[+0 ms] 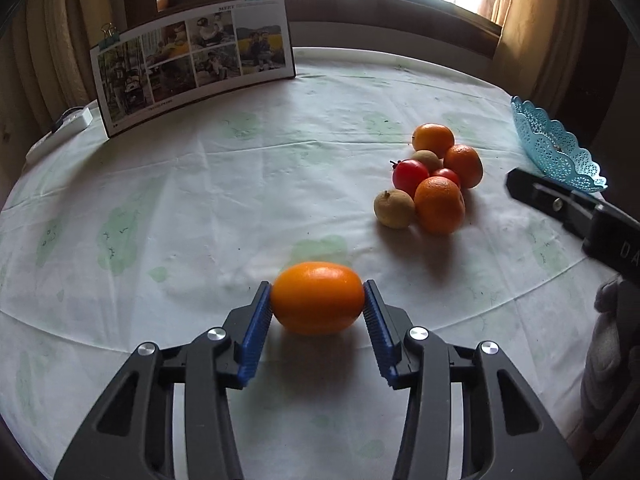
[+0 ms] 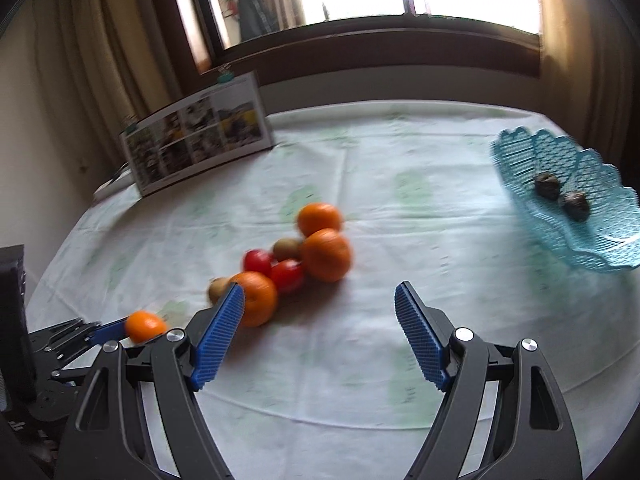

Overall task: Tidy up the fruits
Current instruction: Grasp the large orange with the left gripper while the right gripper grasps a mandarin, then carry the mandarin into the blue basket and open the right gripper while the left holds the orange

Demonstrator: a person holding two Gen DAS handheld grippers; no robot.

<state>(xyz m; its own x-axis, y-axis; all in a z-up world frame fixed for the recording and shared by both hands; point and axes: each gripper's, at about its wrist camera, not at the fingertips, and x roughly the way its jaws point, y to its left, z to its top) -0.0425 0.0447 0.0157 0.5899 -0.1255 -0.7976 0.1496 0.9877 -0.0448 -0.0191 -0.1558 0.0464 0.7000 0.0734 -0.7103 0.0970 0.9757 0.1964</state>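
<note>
Left gripper: the black two-finger left gripper with blue ribbed pads (image 1: 318, 300) pinches a smooth oval orange fruit (image 1: 318, 298) from both sides; both pads touch its ends; the fruit sits low over the white cloth with faint green prints (image 1: 200, 184), its shadow just under it; whether it rests on the cloth I cannot tell; in the right wrist view the same fruit shows small at the far left, held at a blue pad.

Right gripper: the black right gripper with blue ribbed pads (image 2: 320, 328) is spread wide with nothing between its fingers; it hangs above bare cloth, near the fruit cluster; its left pad overlaps the nearest orange in that view; the picture is blurred.

Fruit cluster: a heap of loose fruit (image 1: 430, 180) lies right of centre, well apart from the held fruit; three round oranges, two red tomato-like fruits and two brownish kiwi-like fruits, touching one another.

Basket: a light blue plastic lattice basket with a scalloped rim (image 2: 600, 256) stands at the right edge of the table, apart from the cluster; two small dark round things (image 2: 562, 194) lie inside it, just beside each other.

Background: a photo calendar held by teal binder clips (image 1: 192, 64) stands upright at the far left of the table; a white power strip (image 1: 70, 122) lies beside it; behind, a window with beige curtains (image 1: 532, 4).
</note>
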